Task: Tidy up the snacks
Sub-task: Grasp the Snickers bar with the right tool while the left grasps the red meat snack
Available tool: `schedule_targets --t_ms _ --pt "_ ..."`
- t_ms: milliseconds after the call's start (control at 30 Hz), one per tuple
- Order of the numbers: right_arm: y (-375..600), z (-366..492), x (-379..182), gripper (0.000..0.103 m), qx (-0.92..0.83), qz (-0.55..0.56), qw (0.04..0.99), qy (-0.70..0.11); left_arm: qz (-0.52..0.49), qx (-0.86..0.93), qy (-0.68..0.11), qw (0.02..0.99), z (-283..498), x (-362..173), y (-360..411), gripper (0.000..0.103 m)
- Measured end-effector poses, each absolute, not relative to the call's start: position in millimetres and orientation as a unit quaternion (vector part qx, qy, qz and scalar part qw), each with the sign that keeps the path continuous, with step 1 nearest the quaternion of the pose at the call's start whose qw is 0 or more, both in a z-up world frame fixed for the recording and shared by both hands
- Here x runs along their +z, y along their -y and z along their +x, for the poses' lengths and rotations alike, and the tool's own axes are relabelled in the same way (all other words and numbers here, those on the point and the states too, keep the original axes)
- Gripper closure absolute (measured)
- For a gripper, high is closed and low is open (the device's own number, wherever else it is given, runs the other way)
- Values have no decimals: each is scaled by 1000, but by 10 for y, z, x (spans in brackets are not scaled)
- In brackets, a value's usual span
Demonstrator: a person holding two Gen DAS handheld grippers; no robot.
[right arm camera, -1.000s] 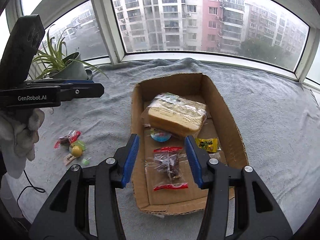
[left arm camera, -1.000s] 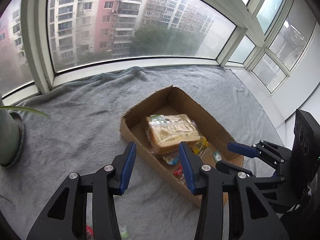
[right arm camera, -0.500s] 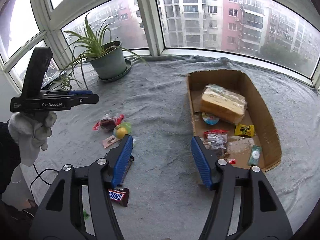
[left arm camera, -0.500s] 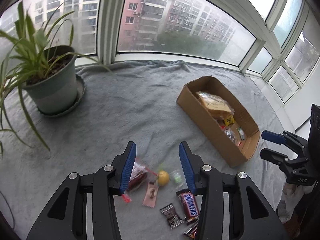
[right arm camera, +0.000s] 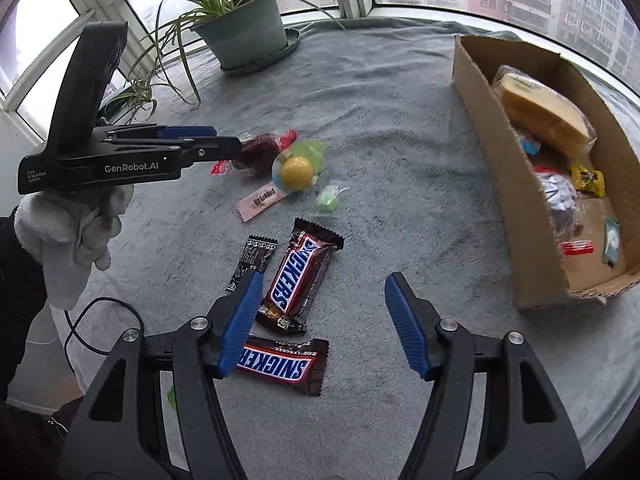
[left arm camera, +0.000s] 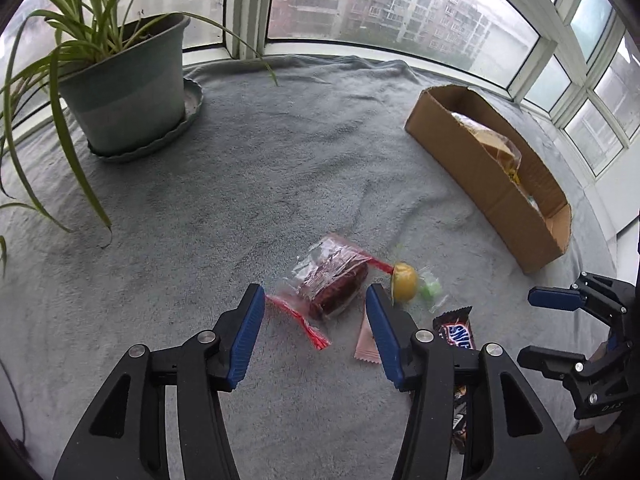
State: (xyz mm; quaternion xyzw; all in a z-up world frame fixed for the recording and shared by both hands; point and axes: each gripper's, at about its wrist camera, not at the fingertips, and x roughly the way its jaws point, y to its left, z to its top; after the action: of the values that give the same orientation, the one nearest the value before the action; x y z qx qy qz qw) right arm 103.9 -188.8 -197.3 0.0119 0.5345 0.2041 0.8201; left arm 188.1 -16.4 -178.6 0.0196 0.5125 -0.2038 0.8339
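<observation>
My left gripper (left arm camera: 315, 300) is open and empty, its jaws on either side of a clear red-edged packet with a dark snack (left arm camera: 334, 280), just short of it. That packet also shows in the right wrist view (right arm camera: 260, 150). My right gripper (right arm camera: 322, 286) is open and empty above two Snickers bars (right arm camera: 296, 272) (right arm camera: 280, 364) on the grey blanket. A yellow ball candy (right arm camera: 296, 172), a green candy (right arm camera: 328, 202), a pink sachet (right arm camera: 262, 198) and a small dark bar (right arm camera: 252, 258) lie loose. The cardboard box (right arm camera: 500, 160) holds wrapped bread (right arm camera: 540, 108) and small snacks.
A potted spider plant (left arm camera: 124, 80) on a saucer stands at the back left of the blanket (left arm camera: 280, 152). Windows run along the back. A black cable (right arm camera: 100, 320) hangs at the blanket's near left edge.
Both grippers have swung left, away from the box, to the loose snacks. The left gripper has come down close to the red-edged packet; the right now hovers over the Snickers bars.
</observation>
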Motion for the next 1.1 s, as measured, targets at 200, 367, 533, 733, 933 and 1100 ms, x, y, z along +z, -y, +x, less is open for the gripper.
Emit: schedule_targets --t_ms 200,367,533,733,933,1100 --pt "1752 1089 -2144 37 208 19 804 -556 45 -209 -511 833 1959 -1869 189 51" --pt "1668 1141 -2220 37 207 27 799 -564 61 -214 -508 832 2014 -1916 216 43" --pt "1592 1167 -2272 50 204 21 793 -573 73 -227 -506 829 2028 -1947 288 43" --pt "1564 1203 -2272 66 198 13 794 -575 69 -241 -504 826 2046 -1982 360 43" --pt "1576 1220 -2279 68 202 20 793 -575 68 -249 -494 830 1979 -1987 410 62" --pt "1618 1205 -2268 71 205 31 792 -573 56 -244 -490 835 1960 -1970 388 69"
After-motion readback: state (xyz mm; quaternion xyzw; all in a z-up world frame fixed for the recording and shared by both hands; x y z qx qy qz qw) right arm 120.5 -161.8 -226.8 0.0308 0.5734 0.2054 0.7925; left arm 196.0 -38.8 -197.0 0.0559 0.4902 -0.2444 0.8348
